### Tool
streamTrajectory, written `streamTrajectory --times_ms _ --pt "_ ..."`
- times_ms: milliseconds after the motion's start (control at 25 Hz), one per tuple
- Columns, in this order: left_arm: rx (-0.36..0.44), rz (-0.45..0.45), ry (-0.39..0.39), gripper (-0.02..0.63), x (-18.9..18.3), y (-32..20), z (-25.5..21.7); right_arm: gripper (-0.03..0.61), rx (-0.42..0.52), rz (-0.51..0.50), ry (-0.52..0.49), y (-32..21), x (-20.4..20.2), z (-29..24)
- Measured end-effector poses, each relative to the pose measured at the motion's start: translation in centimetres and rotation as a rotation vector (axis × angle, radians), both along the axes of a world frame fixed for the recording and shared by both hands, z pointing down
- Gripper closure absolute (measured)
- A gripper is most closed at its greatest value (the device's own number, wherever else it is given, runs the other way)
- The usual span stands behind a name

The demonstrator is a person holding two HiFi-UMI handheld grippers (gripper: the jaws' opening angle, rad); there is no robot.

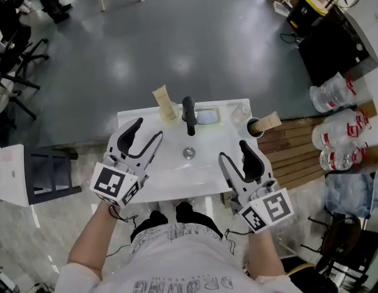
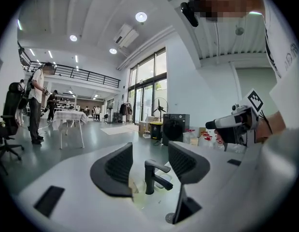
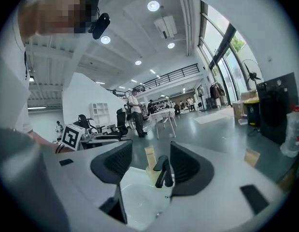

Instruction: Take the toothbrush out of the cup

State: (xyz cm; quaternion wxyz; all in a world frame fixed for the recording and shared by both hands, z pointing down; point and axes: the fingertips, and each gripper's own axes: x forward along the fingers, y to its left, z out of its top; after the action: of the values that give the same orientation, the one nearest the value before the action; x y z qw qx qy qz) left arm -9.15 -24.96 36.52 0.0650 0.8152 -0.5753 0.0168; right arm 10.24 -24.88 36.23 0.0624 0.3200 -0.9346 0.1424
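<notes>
A white washbasin [image 1: 167, 176] with a black tap [image 1: 188, 115] stands in front of me. At its back right corner is a dark cup [image 1: 254, 127] with a tan, flat-ended thing [image 1: 269, 121] leaning out of it; whether that is the toothbrush I cannot tell. My left gripper [image 1: 146, 131] hovers open over the basin's left side, empty. My right gripper [image 1: 234, 152] hovers open over the right front, below the cup and apart from it. Both gripper views look between open jaws at the tap [image 2: 154, 175] [image 3: 163, 170].
A tan tube [image 1: 165, 102] stands at the basin's back left, with a soap dish [image 1: 207, 116] beside the tap. Large water bottles [image 1: 335, 90] and wooden planks [image 1: 295, 145] lie to the right, a black cabinet [image 1: 329, 41] beyond. A white shelf unit [image 1: 30, 176] stands at the left.
</notes>
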Motion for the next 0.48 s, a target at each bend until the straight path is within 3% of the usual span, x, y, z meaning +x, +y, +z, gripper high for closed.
streamTrajectory --times_ms 280,480 --pt "-0.002 -0.001 0.035 0.365 -1.0 -2.8 1.9 0.327 -0.008 -0.013 0.017 -1.0 -0.7 0.9" --pt "-0.021 -0.004 0.012 0.365 -2.1 -4.3 3.6 0.327 -0.023 -0.011 0.031 -1.4 -1.2 1.8"
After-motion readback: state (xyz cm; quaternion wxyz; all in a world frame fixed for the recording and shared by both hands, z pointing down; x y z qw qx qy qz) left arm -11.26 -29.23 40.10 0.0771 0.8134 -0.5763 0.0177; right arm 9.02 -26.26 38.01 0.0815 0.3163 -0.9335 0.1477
